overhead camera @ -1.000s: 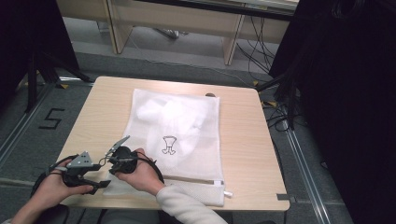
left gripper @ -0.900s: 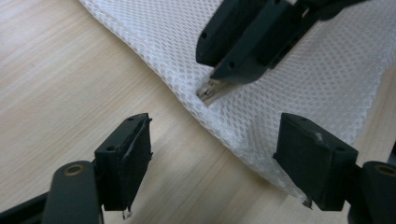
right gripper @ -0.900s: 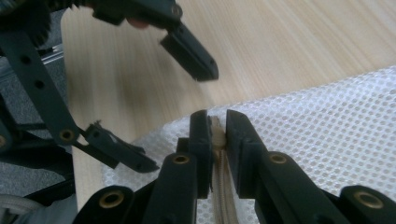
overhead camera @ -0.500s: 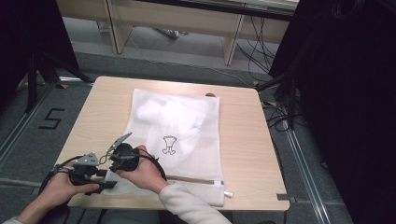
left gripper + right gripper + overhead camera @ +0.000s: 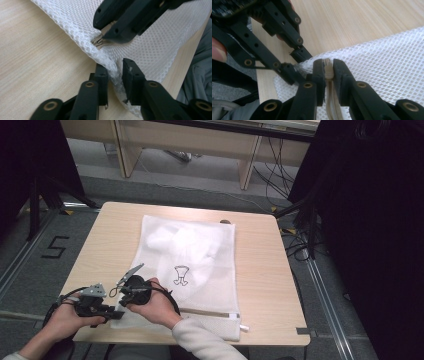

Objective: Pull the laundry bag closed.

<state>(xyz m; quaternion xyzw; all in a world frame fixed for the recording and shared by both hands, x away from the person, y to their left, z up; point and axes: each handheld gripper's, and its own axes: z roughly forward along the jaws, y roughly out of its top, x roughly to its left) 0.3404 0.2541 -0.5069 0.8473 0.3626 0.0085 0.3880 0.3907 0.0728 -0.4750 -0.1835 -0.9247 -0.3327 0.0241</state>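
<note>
The mesh laundry bag (image 5: 192, 270) is lying flat on the wooden desk (image 5: 260, 270), white and rectangular, with pale garments showing through it and a small dark printed figure (image 5: 180, 274) near its middle. Its zipper edge (image 5: 207, 311) is running along the side nearest the person.

At the bag's near left corner, the left tool (image 5: 116, 314) is being held low over the desk by the person's left hand (image 5: 67, 317). In the left gripper view the left tool (image 5: 115, 75) is closing narrowly on the bunched mesh of that corner, its jaws having just been closing, with the crumpled fabric squeezed between them and the pads appearing to press on it.

Just to the right of it, still at that corner of the bag, the right tool (image 5: 127, 292) is sitting in the person's right hand (image 5: 152, 305), whose pale sleeve (image 5: 205, 342) is coming in from the bottom edge. In the right gripper view the right tool (image 5: 327, 65) is clamping a thin beige zipper pull (image 5: 328, 71) tightly between its nearly closed jaws, with the zipper tape trailing down below them. The left tool's black jaws are meeting the mesh just beside it.
</note>
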